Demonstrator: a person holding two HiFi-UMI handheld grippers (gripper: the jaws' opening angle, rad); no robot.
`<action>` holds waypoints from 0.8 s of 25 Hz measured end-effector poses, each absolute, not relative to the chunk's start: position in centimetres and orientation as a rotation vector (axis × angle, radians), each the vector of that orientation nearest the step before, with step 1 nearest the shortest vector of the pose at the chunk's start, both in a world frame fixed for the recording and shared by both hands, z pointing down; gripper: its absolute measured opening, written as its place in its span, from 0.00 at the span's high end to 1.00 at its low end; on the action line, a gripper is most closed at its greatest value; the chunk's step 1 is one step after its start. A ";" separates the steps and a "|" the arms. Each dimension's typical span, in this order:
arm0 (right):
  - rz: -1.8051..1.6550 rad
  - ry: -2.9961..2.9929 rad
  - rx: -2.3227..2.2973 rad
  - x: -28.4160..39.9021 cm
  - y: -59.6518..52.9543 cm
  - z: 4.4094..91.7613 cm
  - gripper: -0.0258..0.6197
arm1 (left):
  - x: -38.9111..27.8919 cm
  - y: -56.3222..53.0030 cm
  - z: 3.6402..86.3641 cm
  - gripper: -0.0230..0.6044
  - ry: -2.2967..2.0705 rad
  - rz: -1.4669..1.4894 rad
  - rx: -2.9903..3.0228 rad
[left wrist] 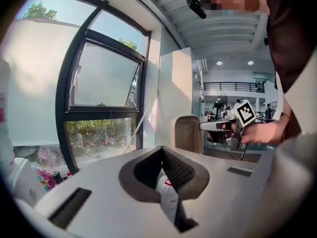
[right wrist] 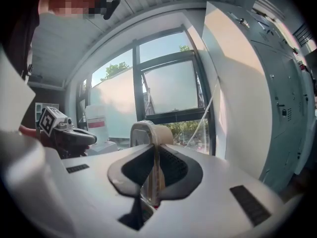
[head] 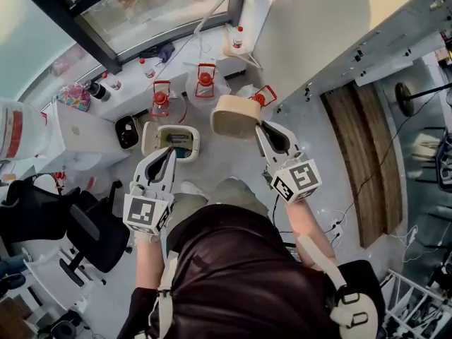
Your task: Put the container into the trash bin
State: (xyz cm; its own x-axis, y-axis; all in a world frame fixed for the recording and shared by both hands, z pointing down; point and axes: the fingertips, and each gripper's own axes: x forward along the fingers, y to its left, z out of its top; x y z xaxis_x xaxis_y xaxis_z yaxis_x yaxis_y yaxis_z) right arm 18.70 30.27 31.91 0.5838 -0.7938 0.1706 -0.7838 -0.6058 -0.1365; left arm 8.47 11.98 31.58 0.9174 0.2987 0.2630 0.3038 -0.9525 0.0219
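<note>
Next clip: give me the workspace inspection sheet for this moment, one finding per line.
Surface: grey floor, person standing on it.
Job's things: beige container held in the air, right of the open white trash bin in the head view, not yet in it.
Clutter: red lanterns, bottle, black chair.
Grippers: right gripper shut on the container's rim; left gripper shut, empty, near the bin.
Cables: thin cable on the floor at right.
Surroundings: window, white wall.

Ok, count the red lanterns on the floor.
3 lanterns: one beside the open bin, one nearer the window, one half hidden behind the held container. Others may be hidden.
</note>
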 end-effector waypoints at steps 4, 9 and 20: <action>-0.355 1.442 -2.727 18.5 26.3 31.9 0.89 | 7.7 8.4 31.8 0.95 -0.419 -0.400 -3.086; -0.377 1.520 -2.711 18.2 21.1 31.6 0.89 | 6.7 3.9 31.8 0.95 -0.342 -0.388 -3.121; -0.470 1.680 -2.692 15.9 10.6 33.5 0.89 | 3.8 -4.8 33.6 0.95 -0.247 -0.383 -3.197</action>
State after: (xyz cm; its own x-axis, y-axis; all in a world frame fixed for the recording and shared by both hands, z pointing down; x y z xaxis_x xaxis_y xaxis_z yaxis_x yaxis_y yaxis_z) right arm 15.89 10.59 33.48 0.4092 -0.8684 0.2802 -0.8877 -0.4498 -0.0978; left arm 3.77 -4.76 33.62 0.9603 0.1613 0.2276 0.1406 -0.9845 0.1044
